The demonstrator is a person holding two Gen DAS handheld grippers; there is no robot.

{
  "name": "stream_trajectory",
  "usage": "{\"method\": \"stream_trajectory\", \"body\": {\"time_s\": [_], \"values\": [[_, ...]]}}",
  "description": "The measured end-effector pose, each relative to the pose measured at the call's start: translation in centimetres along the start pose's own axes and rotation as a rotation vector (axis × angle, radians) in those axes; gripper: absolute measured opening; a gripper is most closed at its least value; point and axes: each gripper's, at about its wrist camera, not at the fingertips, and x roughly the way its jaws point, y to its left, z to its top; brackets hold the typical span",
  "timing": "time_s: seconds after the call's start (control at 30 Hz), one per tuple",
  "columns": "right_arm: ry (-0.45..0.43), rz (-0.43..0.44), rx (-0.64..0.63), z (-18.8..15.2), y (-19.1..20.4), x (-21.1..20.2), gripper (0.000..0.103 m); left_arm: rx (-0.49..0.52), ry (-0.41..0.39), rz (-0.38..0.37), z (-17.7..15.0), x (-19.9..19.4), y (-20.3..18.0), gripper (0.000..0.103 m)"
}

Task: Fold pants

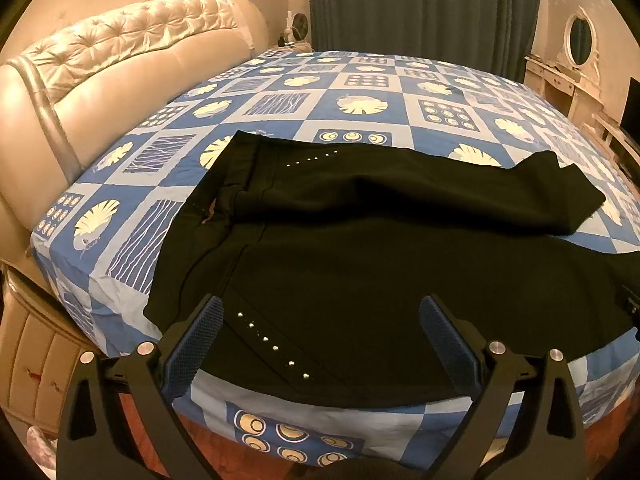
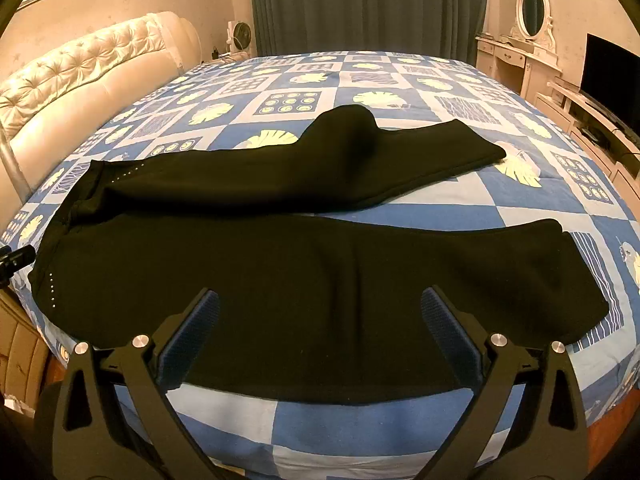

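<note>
A bed [image 2: 400,216] with a blue patterned sheet carries the black pants [image 2: 280,280], which lie spread flat near its front edge, waistband toward the padded headboard [image 1: 120,64] and the two legs running to the right, diverging so that a wedge of sheet shows between them. No fold appears to be made yet; the step in hand is judged to be the approach for the first, lengthwise fold. The left hand-held gripper [image 1: 320,340] hovers with its jaws apart over the near hip, by a row of small studs [image 1: 272,346]; the right hand-held gripper [image 2: 320,336] hovers, jaws likewise apart, over the near leg. The next move probably calls for each to pinch the near edge and carry the near leg over onto the far leg [image 2: 320,164].
</note>
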Motion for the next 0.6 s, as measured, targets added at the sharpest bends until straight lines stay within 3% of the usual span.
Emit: {"method": "stream_trajectory", "body": {"time_s": [0.6], "values": [[0.010,0.002,0.002,-0.17,-0.42,0.38,0.101,0.018,-0.005,0.010,-0.10,-0.11,-0.41,0.098]]}}
